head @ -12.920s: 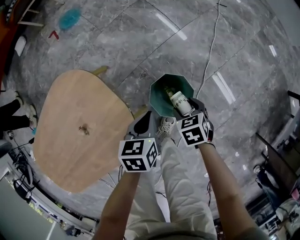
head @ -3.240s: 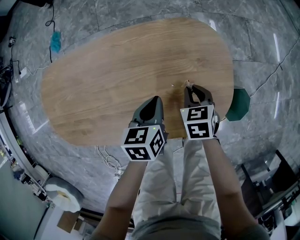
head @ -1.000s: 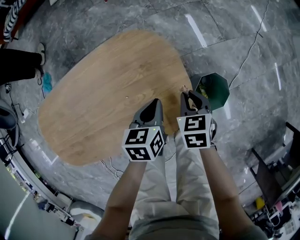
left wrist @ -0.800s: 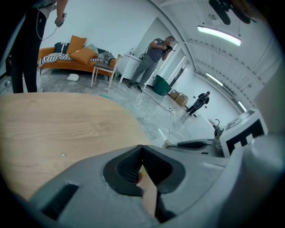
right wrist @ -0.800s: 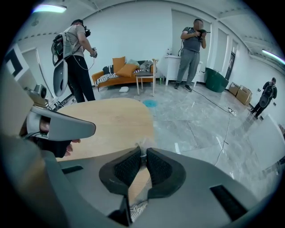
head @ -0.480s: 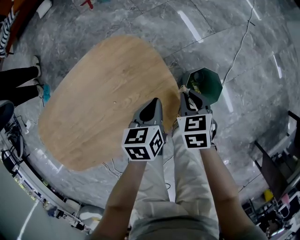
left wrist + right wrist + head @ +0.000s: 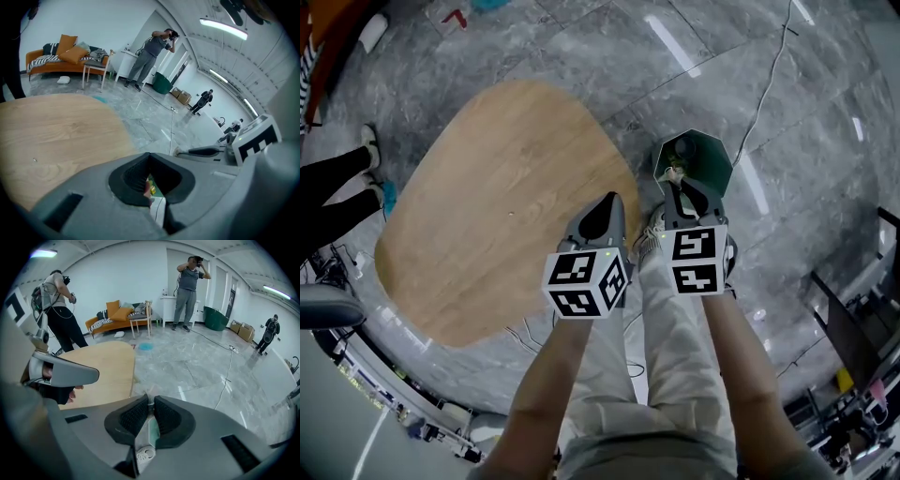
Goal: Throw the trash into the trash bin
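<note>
The trash (image 7: 672,171) is a tiny pale tan scrap, nipped at the very tip of the right claw (image 7: 675,181). It pokes out past the tips toward the top of the head view, in line with the claw. It is too small to make out its long axis or any more of its look. It hangs over the mouth of the trash bin (image 7: 717,150), close to the bin's left rim, a little right of the frame's centre. In the right gripper view the right claw (image 7: 150,401) has its ribbed pads (image 7: 133,416) drawn almost together, with only a thin slit between them, pinching the scrap at the tips. The bin is dark green with an eight-sided rim and an open top, and it stands on the grey marble floor (image 7: 581,56) just beside the right edge of the wooden tabletop (image 7: 487,216). The left claw (image 7: 609,199) hovers over that right edge of the tabletop, left of the bin. Seen in its own view (image 7: 149,155), it is closed at the tips with nothing gripped. Below both claws the person's light trousers (image 7: 675,347) fill the lower middle of the head view. A thin white cable (image 7: 769,84) runs across the floor from the bin toward the upper right.
</note>
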